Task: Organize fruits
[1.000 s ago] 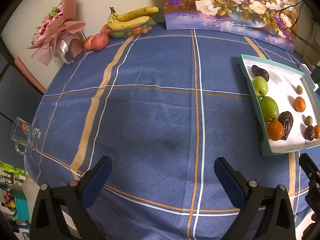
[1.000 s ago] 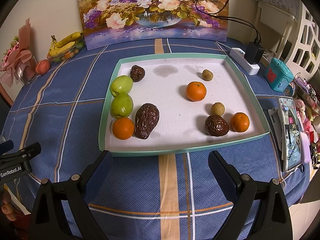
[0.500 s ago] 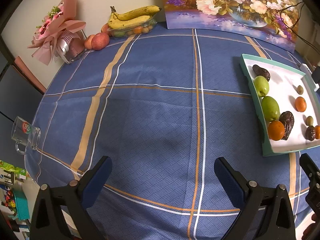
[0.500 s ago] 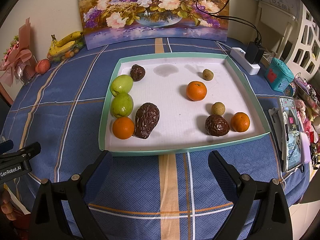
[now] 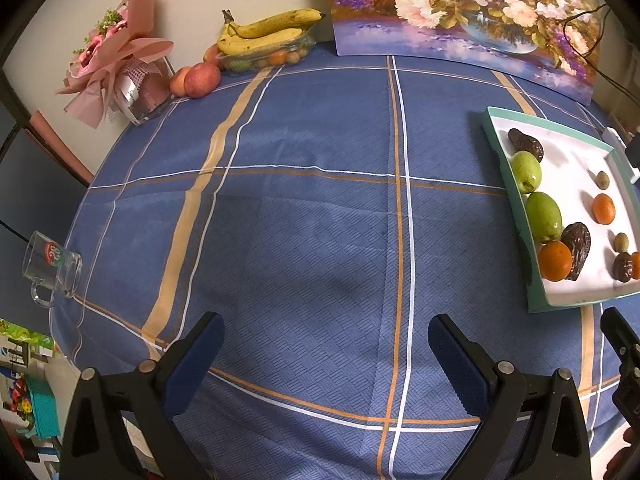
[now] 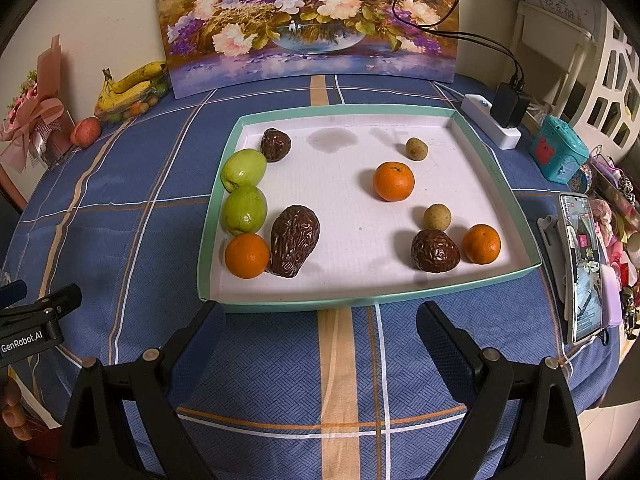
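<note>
White "GenRobot.AI" lettering marks the left gripper at lower left. Both it and the right gripper gape wide, empty, short of the tray.

Both grippers are black plastic with silver screws; the fingers carry dark blue pads; white "GenRobot.AI" lettering marks the left gripper at lower left

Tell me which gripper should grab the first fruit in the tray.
Right, probably. The right gripper, jaws open, faces the tray head-on; the left gripper faces bare tablecloth, with the tray off to its side.
</note>
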The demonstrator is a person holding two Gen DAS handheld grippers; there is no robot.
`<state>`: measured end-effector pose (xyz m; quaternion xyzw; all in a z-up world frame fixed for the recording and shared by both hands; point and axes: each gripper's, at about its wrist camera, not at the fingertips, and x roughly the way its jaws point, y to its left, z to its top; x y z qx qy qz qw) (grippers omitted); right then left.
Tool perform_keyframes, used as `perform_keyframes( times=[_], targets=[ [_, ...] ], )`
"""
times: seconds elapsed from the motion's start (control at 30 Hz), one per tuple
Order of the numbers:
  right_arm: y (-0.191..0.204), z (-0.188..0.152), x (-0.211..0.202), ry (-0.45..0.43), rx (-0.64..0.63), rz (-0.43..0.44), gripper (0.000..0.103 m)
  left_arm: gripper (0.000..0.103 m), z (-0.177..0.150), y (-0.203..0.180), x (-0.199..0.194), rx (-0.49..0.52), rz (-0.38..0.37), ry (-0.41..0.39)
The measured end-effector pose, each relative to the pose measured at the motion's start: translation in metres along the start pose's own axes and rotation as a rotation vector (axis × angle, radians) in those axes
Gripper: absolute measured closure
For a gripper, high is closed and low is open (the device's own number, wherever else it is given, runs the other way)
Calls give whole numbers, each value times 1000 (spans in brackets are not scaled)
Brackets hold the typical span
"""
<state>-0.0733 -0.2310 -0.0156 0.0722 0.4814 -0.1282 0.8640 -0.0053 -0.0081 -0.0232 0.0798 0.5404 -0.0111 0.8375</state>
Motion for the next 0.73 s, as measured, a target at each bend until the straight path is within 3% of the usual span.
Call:
perform_keyframes(
  times=[0.63, 0.73],
  targets=[
    [0, 0, 0, 1, -2, -1, 6, 0, 0, -1, 0, 12, 11, 8],
    [1, -2, 0, 1, -4, -1, 6, 0, 0, 0, -10, 2, -27, -40]
  ],
)
